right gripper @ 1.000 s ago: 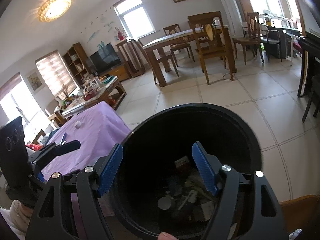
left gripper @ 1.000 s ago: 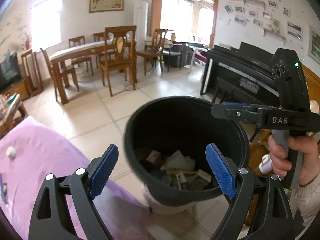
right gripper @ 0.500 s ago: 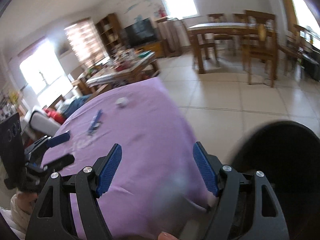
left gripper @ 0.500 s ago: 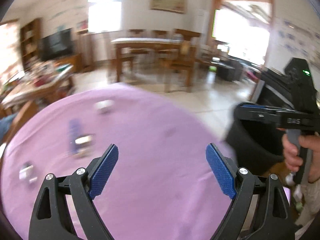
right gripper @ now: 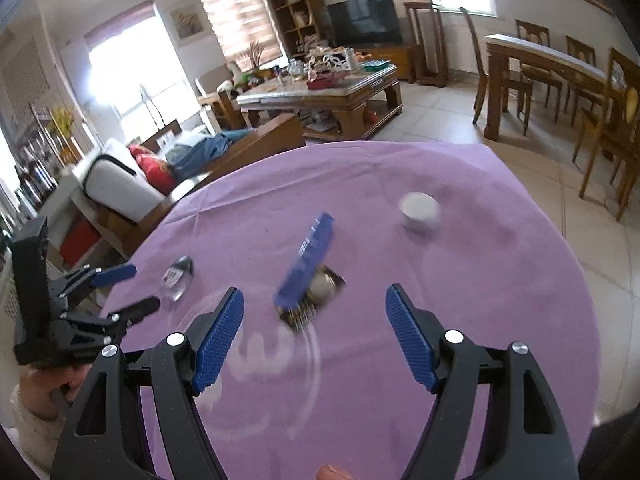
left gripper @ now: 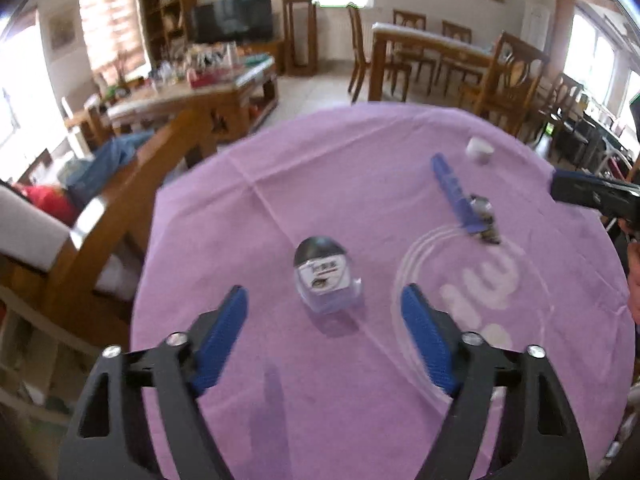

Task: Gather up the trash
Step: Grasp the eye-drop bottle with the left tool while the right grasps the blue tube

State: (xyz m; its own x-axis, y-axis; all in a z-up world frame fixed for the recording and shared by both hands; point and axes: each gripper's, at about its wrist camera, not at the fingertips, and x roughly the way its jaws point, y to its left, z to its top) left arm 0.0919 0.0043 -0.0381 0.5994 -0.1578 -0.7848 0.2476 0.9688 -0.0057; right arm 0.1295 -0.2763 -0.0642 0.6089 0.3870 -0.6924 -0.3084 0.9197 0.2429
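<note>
Straight ahead of my wide-open left gripper [left gripper: 322, 332] lies the small clear plastic dark-capped box [left gripper: 323, 276]; I should straddle it squarely, while my open right gripper [right gripper: 314, 334] lines up on the blue flat packet [right gripper: 307, 262].

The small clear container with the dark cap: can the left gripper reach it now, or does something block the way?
Probably yes. The left gripper is open and empty, and the clear container lies just ahead of its fingertips on the purple cloth, nothing between them.

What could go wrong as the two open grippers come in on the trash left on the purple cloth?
The left gripper faces a small clear container that looks smooth, so it might slip when squeezed. The right gripper faces a blue strip overlapping a crumpled wrapper; one pinch may lift only one. Dragging could bunch the purple cloth.
</note>
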